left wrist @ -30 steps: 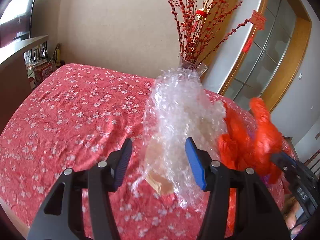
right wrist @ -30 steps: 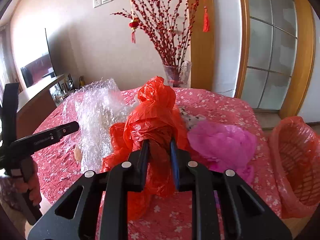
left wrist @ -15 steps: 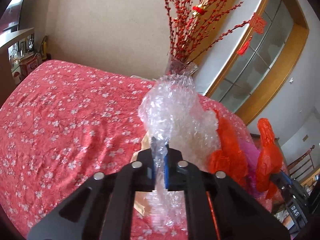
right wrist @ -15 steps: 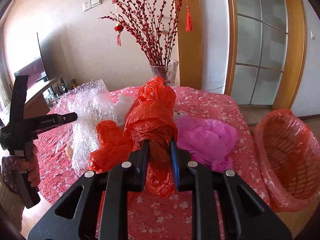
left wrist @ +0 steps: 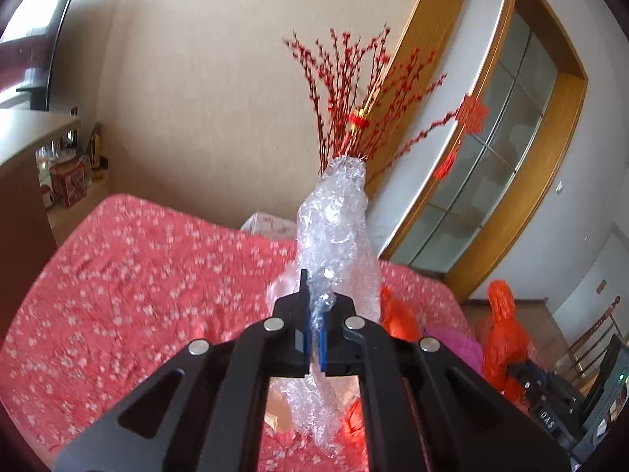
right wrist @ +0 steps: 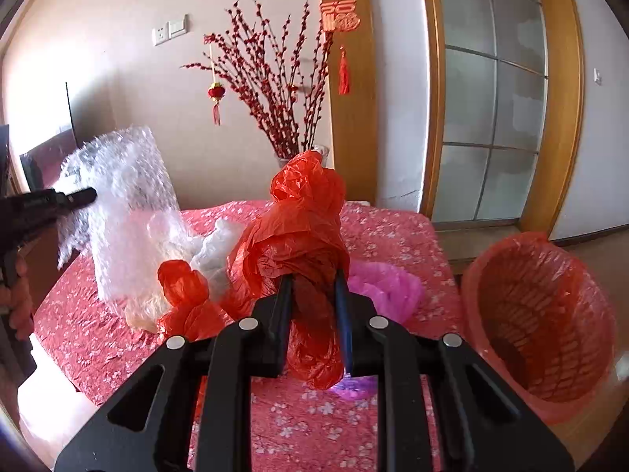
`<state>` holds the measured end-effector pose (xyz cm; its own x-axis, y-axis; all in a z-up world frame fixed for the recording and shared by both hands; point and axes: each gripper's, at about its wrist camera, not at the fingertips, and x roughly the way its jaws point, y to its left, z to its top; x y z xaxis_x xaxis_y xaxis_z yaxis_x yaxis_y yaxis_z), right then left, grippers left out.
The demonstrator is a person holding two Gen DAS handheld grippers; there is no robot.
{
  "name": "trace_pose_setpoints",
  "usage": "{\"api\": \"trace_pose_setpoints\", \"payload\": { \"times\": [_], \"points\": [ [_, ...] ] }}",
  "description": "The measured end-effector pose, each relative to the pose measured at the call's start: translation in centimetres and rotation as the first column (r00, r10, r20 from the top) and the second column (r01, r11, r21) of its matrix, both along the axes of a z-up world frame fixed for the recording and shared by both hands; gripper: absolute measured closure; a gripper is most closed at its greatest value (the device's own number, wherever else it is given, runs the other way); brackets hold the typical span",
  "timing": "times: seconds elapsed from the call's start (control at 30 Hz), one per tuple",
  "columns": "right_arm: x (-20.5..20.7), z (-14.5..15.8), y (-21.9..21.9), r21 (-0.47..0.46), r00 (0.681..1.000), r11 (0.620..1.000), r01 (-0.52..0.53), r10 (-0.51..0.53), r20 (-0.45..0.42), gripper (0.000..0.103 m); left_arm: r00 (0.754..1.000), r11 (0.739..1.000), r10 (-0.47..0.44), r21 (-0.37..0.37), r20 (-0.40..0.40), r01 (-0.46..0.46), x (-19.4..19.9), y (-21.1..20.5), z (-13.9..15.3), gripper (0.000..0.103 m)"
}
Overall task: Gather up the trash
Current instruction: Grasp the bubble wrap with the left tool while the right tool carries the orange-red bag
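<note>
My left gripper (left wrist: 314, 314) is shut on a sheet of clear bubble wrap (left wrist: 338, 232) and holds it up above the red flowered table (left wrist: 129, 275); the wrap also shows in the right wrist view (right wrist: 125, 212), its lower end hanging near the cloth. My right gripper (right wrist: 312, 291) is shut on a crumpled red plastic bag (right wrist: 302, 228), lifted above the table. The red bag also shows in the left wrist view (left wrist: 503, 334). A smaller red bag (right wrist: 184, 295) and a pink bag (right wrist: 385, 291) lie on the table.
A red-lined woven waste basket (right wrist: 542, 314) stands on the floor right of the table (right wrist: 393, 228). A glass vase of red branches (right wrist: 283, 90) stands at the table's far edge. A side cabinet (left wrist: 23, 181) is at the left.
My left gripper closed on the bubble wrap and lifted it up off the table. My right gripper kept its hold on the red bag and shifted slightly toward the basket.
</note>
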<state>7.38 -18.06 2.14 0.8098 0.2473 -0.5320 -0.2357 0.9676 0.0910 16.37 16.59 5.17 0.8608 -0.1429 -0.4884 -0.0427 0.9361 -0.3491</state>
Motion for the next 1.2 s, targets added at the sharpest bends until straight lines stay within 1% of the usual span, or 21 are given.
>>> {"api": "trace_pose_setpoints", "payload": {
  "times": [0.23, 0.37, 0.47, 0.57, 0.73, 0.87, 1.03, 1.2],
  "points": [
    [-0.7, 1.1, -2.5, 0.006, 0.999, 0.999, 0.048, -0.048, 0.025, 0.082, 0.999, 1.0, -0.009, 0.018, 0.048, 0.008, 0.2, -1.9, 3.0, 0.099],
    [-1.2, 1.5, -4.2, 0.009, 0.996, 0.997, 0.081, -0.081, 0.036, 0.082, 0.996, 1.0, -0.003, 0.027, 0.093, 0.0, 0.4, -3.4, 4.9, 0.099],
    [-1.3, 1.8, -5.7, 0.013, 0.993, 0.993, 0.113, -0.114, 0.041, 0.082, 0.993, 0.999, -0.023, 0.031, 0.119, 0.019, 0.8, -5.0, 6.4, 0.099],
    [-1.5, 1.8, -7.4, 0.017, 0.988, 0.989, 0.146, -0.147, 0.041, 0.082, 0.99, 0.998, -0.058, 0.031, 0.125, 0.055, 1.1, -6.9, 7.1, 0.099],
    [-1.8, 2.0, -10.3, 0.02, 0.977, 0.978, 0.209, -0.209, 0.045, 0.082, 0.982, 0.989, -0.148, 0.011, 0.113, 0.148, 2.2, -11.3, 7.0, 0.099],
    [-2.2, 2.1, -12.7, 0.024, 0.965, 0.966, 0.257, -0.258, 0.045, 0.082, 0.97, 0.974, -0.223, -0.009, 0.096, 0.224, 2.8, -15.1, 6.2, 0.099],
    [-2.9, 2.4, -15.9, 0.044, 0.945, 0.945, 0.323, -0.325, 0.044, 0.082, 0.945, 0.946, -0.32, -0.034, 0.064, 0.322, 3.5, -20.1, 4.6, 0.099],
    [-3.4, 2.9, -18.5, 0.063, 0.924, 0.924, 0.377, -0.38, 0.047, 0.082, 0.916, 0.916, -0.4, -0.03, 0.042, 0.401, 3.7, -24.6, 3.5, 0.099]
  ]
}}
